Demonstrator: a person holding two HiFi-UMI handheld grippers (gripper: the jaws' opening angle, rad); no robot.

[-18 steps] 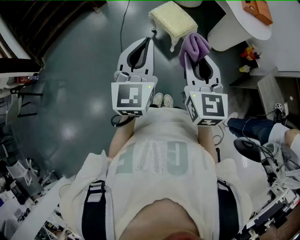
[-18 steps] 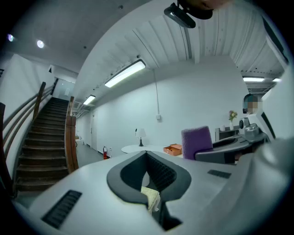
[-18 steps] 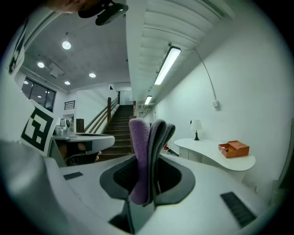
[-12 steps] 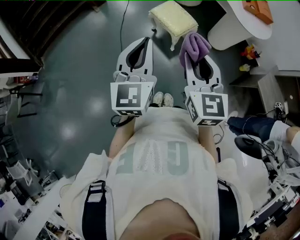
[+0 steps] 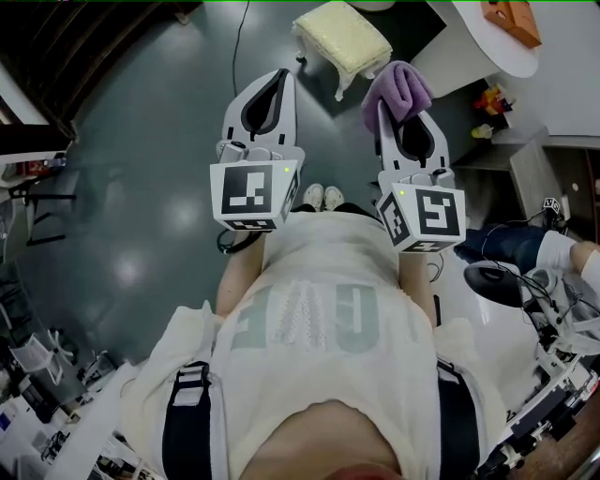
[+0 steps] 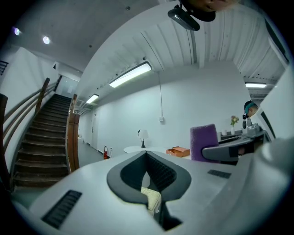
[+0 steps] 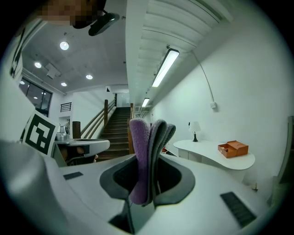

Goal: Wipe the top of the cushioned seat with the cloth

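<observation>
The cushioned seat (image 5: 344, 37), a pale yellow footstool on white legs, stands on the floor ahead of me and shows as a small yellow patch (image 6: 150, 198) between the left jaws. My right gripper (image 5: 398, 105) is shut on the purple cloth (image 5: 397, 91), held up in the air to the right of the seat; the folded cloth (image 7: 140, 160) stands upright between its jaws. My left gripper (image 5: 279, 82) hovers left of the seat, jaws closed together with nothing in them.
A white curved table (image 5: 478, 47) with an orange box (image 5: 514, 21) stands at the right. A staircase with a wooden rail (image 6: 42, 137) rises at the left. A person's legs and cables (image 5: 525, 262) lie at the right, with my shoes (image 5: 324, 199) below the grippers.
Both grippers have lifted and moved forward a little toward the seat, the cloth still clamped in the right one.
</observation>
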